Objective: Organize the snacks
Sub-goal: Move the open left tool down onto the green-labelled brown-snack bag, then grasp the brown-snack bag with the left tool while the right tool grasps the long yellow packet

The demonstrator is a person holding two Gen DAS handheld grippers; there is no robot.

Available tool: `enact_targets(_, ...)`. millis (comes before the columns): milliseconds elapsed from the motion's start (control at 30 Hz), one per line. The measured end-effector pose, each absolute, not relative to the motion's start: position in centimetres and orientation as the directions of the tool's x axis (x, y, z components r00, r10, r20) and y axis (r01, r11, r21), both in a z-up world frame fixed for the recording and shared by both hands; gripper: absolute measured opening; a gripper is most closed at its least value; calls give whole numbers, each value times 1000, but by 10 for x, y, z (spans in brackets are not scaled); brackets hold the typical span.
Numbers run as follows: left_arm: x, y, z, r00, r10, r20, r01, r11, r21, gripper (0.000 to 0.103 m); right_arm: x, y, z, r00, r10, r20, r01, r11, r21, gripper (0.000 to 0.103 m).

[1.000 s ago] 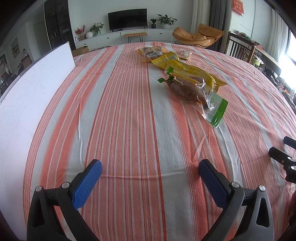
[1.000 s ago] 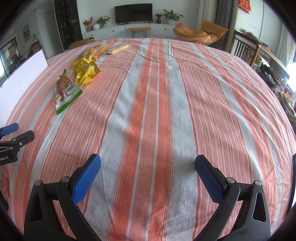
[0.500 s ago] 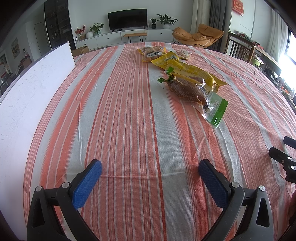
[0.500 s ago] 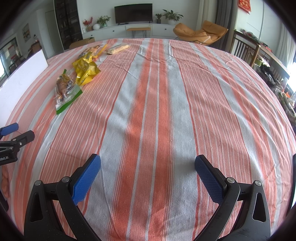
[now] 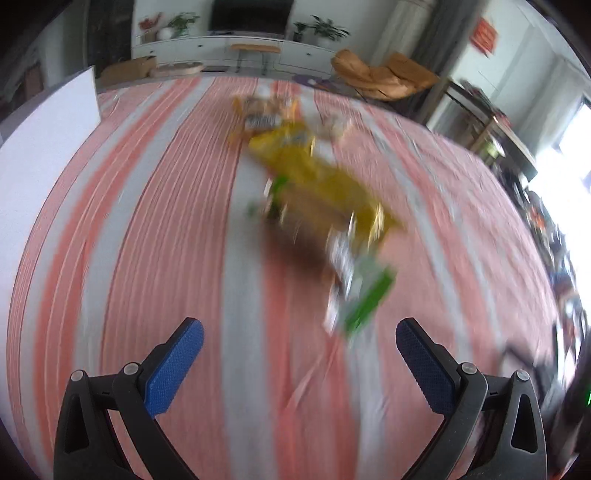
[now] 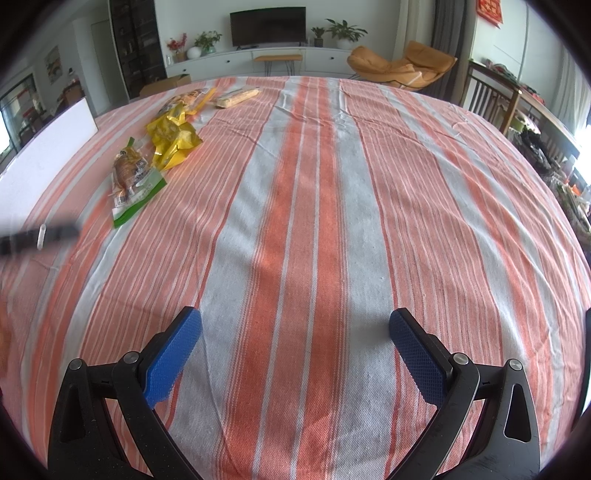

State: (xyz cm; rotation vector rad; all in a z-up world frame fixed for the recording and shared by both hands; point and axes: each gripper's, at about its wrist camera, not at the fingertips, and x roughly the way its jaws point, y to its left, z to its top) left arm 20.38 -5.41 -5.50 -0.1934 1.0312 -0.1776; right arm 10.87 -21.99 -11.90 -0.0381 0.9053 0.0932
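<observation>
left wrist view is motion-blurred; i can't read the snack packets (image 5: 325,206) at centre. left gripper (image 5: 299,363) and right gripper (image 6: 294,354) both spread apart, empty.

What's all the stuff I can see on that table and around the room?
Striped tablecloth: one, orange and grey, covering the table.
Green-edged snack packet: one, clear with brown food, nearest of the snacks, table's left side.
Yellow packet: one, crumpled, just behind it.
Orange packet: one, farther back.
Pale snack bar: one, beige, far end.
White board: one, standing at the table's left edge.
Television: one, black, far wall.
Armchair: one, orange, back right.
Left gripper: one, black with blue pads, open, empty.
Right gripper: one, same colours, open, empty.
</observation>
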Motion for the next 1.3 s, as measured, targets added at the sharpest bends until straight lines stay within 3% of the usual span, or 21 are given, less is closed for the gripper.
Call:
enact_targets(233,268,-69,-76,467,-57,-883,-150,978,-142,102,108,-220,-119,614,65,-787,-97,995,7,103)
enact_targets(567,236,-51,-79,519,-40,-854,46,999,-19,98,112,-213,-120,611,72,-788,-111,994,5,103)
enact_targets(600,237,-52,-79,528,-39,-849,57,998,-10,91,112,-213,-120,611,72,-788,-111,994,5,103)
enact_targets(633,236,-53,-76,546,-50,-836,75,997,-10,71,112,-213,-120,611,72,-788,-111,994,5,103)
enact_targets(667,237,-55,-74,558,-54,-828,88,996,-5,61,112,-213,-120,611,72,-788,-111,994,5,103)
enact_targets(800,230,-45,-69,548,-73,-833,112,994,-14,55,112,-213,-120,611,73,-788,-111,994,5,103)
enact_targets(967,179,-7,-66,543,-94,-835,151,988,-13,57,112,-213,-120,612,72,-788,-111,994,5,103)
enact_targets(1100,156,23,-70,566,-74,-821,132,991,1,65,112,-213,-120,611,72,-788,-111,994,5,103)
enact_targets(1133,153,28,-71,575,-58,-816,121,993,15,75,112,-213,-120,611,73,-788,-111,994,6,103)
enact_targets(1200,153,34,-74,581,-42,-813,95,995,17,84,112,-213,-120,611,72,-788,-110,994,6,103)
enact_targets(1300,152,39,-78,597,-41,-801,74,997,4,93,112,-213,-120,611,74,-788,-111,994,7,103)
